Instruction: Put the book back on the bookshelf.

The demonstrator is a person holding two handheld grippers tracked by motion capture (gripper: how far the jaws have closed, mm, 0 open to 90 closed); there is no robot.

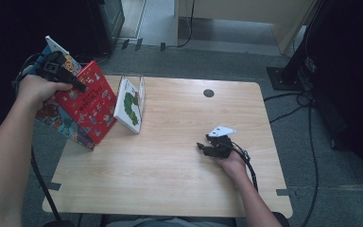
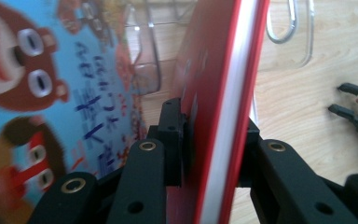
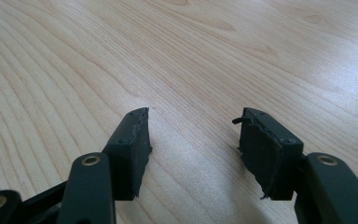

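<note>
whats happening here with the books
A person works two hand-held grippers at a wooden table. The left gripper has a red picture book between its jaws at the table's left edge, beside a blue picture book. A caterpillar book leans in a clear book stand. The right gripper rests open and empty on the tabletop.
</note>
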